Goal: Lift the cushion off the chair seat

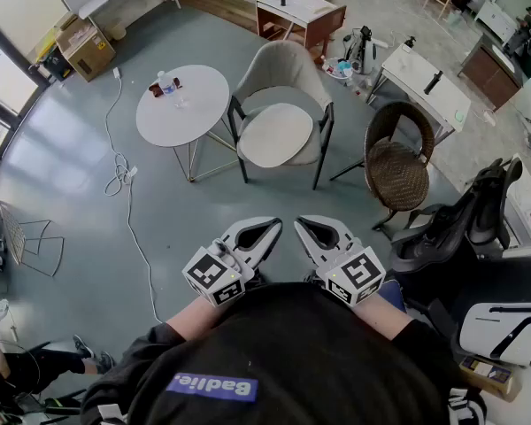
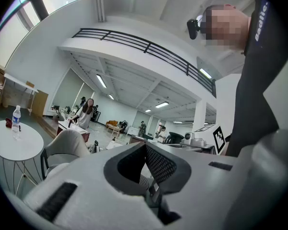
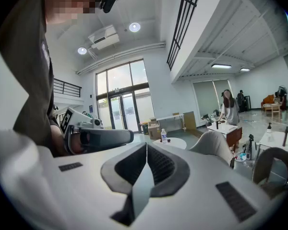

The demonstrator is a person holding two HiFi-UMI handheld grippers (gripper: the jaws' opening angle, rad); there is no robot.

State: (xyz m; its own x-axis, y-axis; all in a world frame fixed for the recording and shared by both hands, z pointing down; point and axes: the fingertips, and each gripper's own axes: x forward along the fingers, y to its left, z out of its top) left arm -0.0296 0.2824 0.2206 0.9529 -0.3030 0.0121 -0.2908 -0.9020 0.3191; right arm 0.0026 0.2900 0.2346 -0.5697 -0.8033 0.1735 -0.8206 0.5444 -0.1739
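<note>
Nothing done yet: cushion lies on the chair at upper centre, my left gripper and right gripper (both pressed together, empty) well short.

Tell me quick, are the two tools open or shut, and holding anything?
Left tool: closed, holding nothing.
Right tool: closed, holding nothing.

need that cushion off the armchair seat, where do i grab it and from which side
Probably the front rim of the cushion, the edge nearest you, coming in level from the open front of the chair. The cushion lies flat and thin on the seat, while the chair's back and side frames close off the other sides.
</note>
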